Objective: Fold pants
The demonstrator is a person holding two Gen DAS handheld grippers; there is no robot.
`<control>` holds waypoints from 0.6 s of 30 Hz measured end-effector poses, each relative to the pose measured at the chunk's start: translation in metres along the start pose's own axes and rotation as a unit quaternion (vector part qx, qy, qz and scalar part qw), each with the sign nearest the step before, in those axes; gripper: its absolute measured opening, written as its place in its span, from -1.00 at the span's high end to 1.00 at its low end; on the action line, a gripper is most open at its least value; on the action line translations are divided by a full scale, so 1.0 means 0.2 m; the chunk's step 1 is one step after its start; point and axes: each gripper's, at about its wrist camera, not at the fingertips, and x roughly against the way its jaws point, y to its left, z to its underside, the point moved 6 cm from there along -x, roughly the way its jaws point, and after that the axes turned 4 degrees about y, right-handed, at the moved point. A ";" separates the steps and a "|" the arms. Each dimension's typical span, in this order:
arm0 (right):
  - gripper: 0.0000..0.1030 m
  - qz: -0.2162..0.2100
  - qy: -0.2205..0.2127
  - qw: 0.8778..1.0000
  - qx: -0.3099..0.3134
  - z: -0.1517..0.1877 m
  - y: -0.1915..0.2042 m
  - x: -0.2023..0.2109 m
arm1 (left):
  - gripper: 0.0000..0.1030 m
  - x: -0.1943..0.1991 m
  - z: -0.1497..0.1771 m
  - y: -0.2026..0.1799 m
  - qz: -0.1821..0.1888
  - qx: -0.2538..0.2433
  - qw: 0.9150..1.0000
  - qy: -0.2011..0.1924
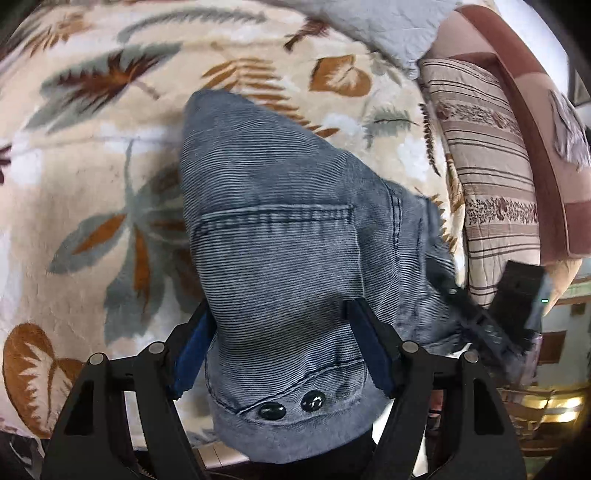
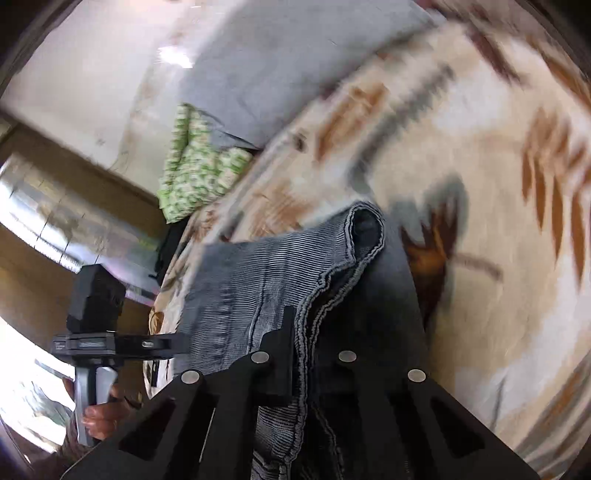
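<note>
Grey-blue corduroy pants (image 1: pixel 273 206) lie on the leaf-patterned blanket (image 1: pixel 92 147), waistband with two black buttons (image 1: pixel 291 406) nearest the left wrist camera. My left gripper (image 1: pixel 284 332) is open and straddles the waist, with cloth bunched between its blue-padded fingers (image 1: pixel 192 343). My right gripper (image 2: pixel 306 332) is shut on the ribbed edge of the pants (image 2: pixel 258 277), and a rolled leg opening (image 2: pixel 365 221) sticks up just beyond it. In the left wrist view that gripper's black body (image 1: pixel 517 295) is at the pants' right edge. A hand (image 2: pixel 99 413) holds the left tool's handle.
A grey pillow (image 1: pixel 388 22) lies at the far side of the blanket. A striped cushion (image 1: pixel 487 166) and a brown padded frame (image 1: pixel 535 140) border it on the right. A green patterned cloth (image 2: pixel 192 170) lies by the bed's far edge. The right wrist view is motion-blurred.
</note>
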 end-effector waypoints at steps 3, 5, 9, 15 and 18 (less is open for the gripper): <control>0.88 0.043 0.001 0.999 0.020 -0.01 -0.04 0.01 | -0.41 -0.04 0.00 -0.02 -0.031 -0.011 0.999 -0.013; 0.88 0.074 0.023 0.997 0.011 0.02 -0.15 -0.05 | -0.42 -0.10 0.00 -0.01 -0.060 -0.018 0.998 -0.015; 0.82 0.072 0.026 0.997 -0.007 0.05 -0.23 -0.07 | -0.46 -0.12 0.01 0.01 -0.072 -0.013 0.997 -0.022; 0.44 0.061 0.030 0.998 -0.014 0.04 -0.19 -0.03 | -0.46 -0.10 0.02 0.01 -0.071 0.001 0.997 -0.022; -0.06 0.059 0.025 0.998 -0.013 0.03 -0.17 0.02 | -0.46 -0.08 0.05 0.01 -0.075 0.005 0.997 -0.024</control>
